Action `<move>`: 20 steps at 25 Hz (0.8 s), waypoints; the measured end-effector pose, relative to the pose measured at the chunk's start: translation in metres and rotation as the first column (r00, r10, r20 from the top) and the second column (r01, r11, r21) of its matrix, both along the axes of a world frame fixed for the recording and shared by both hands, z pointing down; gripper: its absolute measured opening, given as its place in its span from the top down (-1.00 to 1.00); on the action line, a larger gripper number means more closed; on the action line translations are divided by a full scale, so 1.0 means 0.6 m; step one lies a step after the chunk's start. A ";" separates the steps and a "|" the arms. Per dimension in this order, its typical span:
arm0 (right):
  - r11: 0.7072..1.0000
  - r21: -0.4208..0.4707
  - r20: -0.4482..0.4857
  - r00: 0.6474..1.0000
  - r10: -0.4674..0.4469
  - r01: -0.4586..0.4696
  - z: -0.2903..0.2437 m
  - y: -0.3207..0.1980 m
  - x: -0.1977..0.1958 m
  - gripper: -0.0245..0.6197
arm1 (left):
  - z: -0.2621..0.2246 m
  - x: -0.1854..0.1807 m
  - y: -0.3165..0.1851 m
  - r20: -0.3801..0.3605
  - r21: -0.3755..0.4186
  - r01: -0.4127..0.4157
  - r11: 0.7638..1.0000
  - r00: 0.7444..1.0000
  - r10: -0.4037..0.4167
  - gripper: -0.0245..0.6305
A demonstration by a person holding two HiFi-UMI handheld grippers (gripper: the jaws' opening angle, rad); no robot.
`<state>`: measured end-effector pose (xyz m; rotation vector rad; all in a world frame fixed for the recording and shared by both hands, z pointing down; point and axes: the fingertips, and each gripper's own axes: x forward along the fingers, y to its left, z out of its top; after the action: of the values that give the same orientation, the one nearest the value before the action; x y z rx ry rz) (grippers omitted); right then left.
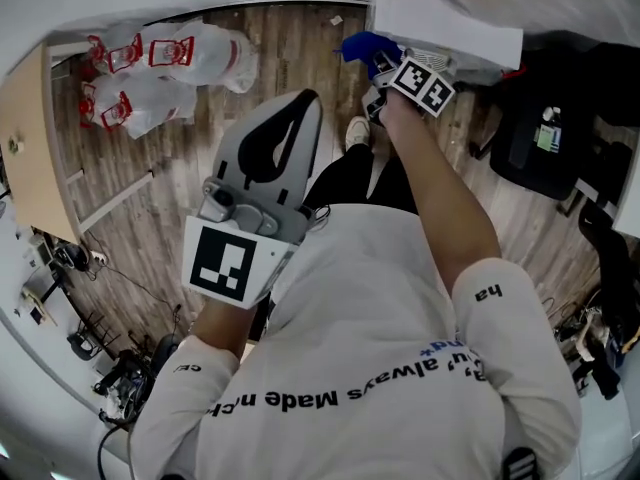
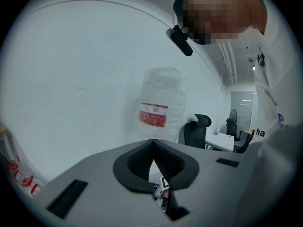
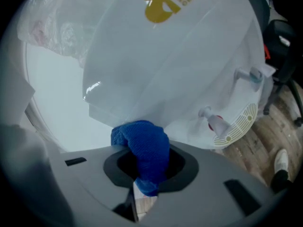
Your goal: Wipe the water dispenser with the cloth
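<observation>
The white water dispenser (image 1: 450, 13) stands at the top right of the head view. In the right gripper view its front (image 3: 180, 70) fills the frame, with a red tap (image 3: 214, 121), a blue tap (image 3: 247, 74) and a round drip grille (image 3: 236, 123). My right gripper (image 1: 380, 68) is shut on a blue cloth (image 1: 360, 46), and the bunched cloth (image 3: 142, 148) sits against the dispenser's lower edge. My left gripper (image 1: 303, 103) is held up in front of the person's chest, away from the dispenser. Its jaws (image 2: 152, 145) are shut with nothing between them.
Several plastic-wrapped water bottles with red labels (image 1: 160, 63) lie on the wooden floor at the upper left; one such bottle (image 2: 161, 103) shows by the white wall. A wooden cabinet (image 1: 30, 148) stands left, a black office chair (image 1: 550, 128) right, cables (image 1: 110, 368) at lower left.
</observation>
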<state>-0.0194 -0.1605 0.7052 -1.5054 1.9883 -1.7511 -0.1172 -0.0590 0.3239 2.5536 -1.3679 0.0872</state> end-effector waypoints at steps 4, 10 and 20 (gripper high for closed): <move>1.000 0.015 0.016 1.000 0.027 -0.027 0.013 -0.001 -0.010 0.70 | 0.025 -0.009 -0.006 0.011 -0.003 0.005 1.000 1.000 -0.005 0.87; 0.996 0.057 0.047 0.997 0.066 -0.069 0.035 -0.005 -0.024 0.70 | 0.072 -0.016 -0.004 0.035 -0.012 0.011 1.000 0.999 -0.010 0.87; 0.974 0.191 0.074 0.991 0.109 -0.121 0.039 -0.004 -0.026 0.70 | 0.153 -0.036 -0.005 0.059 -0.049 0.019 0.999 0.998 -0.017 0.87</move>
<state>-0.0348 -0.1630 0.7285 -1.4518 1.9359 -1.4914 -0.1385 -0.0618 0.4155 2.5162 -1.3914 0.1913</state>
